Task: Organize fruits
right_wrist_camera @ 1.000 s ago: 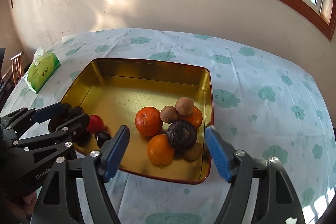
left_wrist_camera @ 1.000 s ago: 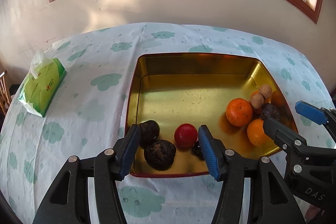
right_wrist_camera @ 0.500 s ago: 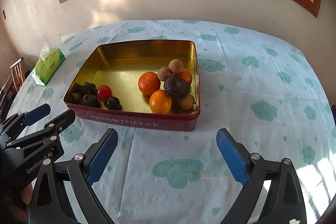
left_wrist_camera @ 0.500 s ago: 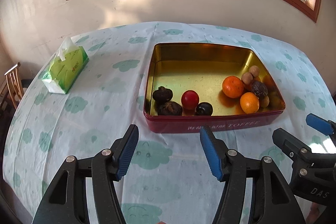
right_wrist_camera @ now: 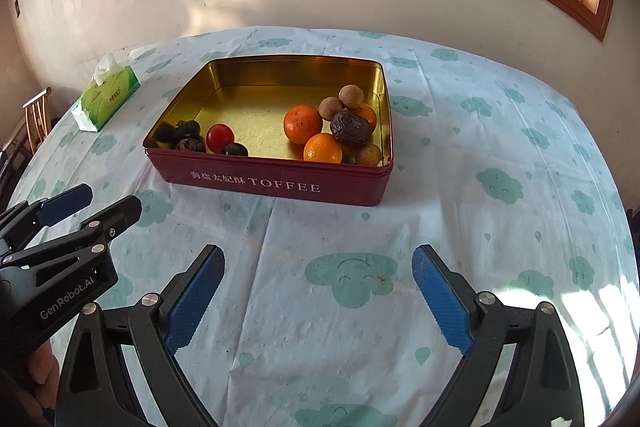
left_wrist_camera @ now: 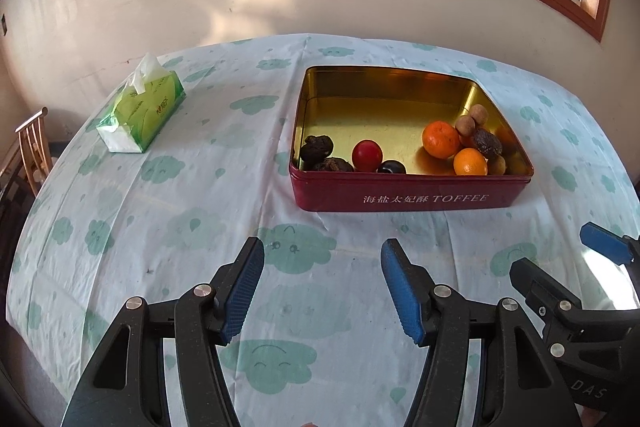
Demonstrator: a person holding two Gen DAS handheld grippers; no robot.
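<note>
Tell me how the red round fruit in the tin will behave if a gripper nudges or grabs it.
The red fruit looks smooth and round, so it will probably roll toward the tin's bare floor. Its glossy skin may slip between pads.

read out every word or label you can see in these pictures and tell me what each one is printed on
"海盐太妃酥 TOFFEE": white lettering on the red front wall of the tin.
"GenRobot.AI": on the body of the left hand-held gripper, seen in the right wrist view.
"DAS": partial letters, cut off by the frame edge, on the body of the right hand-held gripper, seen in the left wrist view.
Green tissue pack: a small round logo and print, too blurred to read.
</note>
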